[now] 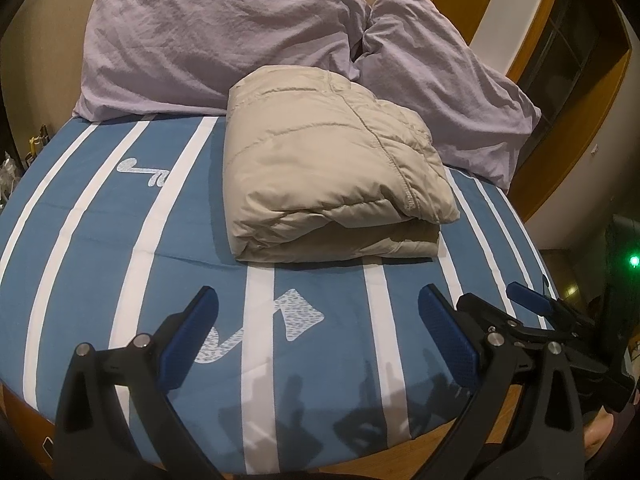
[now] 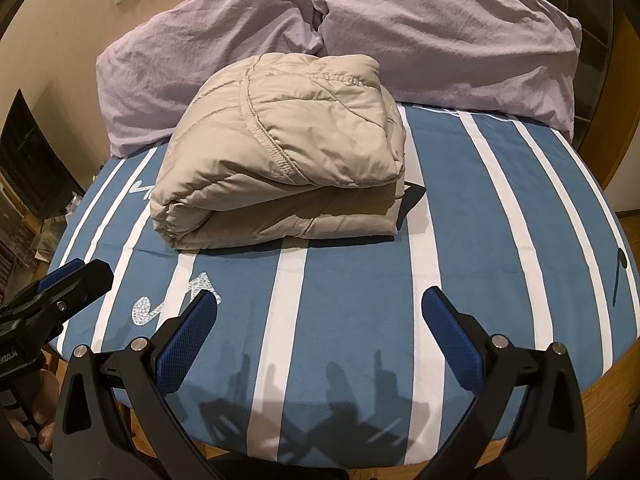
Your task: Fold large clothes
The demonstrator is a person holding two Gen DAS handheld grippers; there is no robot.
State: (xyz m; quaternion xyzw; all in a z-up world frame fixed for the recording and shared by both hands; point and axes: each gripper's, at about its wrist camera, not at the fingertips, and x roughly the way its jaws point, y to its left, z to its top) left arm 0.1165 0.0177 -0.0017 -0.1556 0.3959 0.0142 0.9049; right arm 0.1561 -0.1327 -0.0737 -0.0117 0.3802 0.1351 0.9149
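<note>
Beige and puffy, the jacket [image 1: 332, 164] is your landmark: it lies folded into a thick bundle on the striped sheet [image 1: 80, 240], in the middle of the bed. Its long axis runs from the foot of the bed toward the pillows, tilted a little to your left at the far end in the left wrist view. The open, layered edge of the fold faces you; the rounded top end points at the pillows.

Left of the jacket and behind it sits the left pillow [image 1: 208, 36], touching the bundle's far end. Behind and to the right is the right pillow [image 1: 440, 92], also against the jacket.

Your left gripper [image 1: 318, 332] hovers on the near side of the jacket, over the sheet, its blue pads spread wide with nothing between them. Your right gripper [image 2: 320, 334] sits just right of it, likewise on the near side of the jacket and well apart from it, fingers spread and empty. Both cast shadows on the sheet near the bed's foot edge.
</note>
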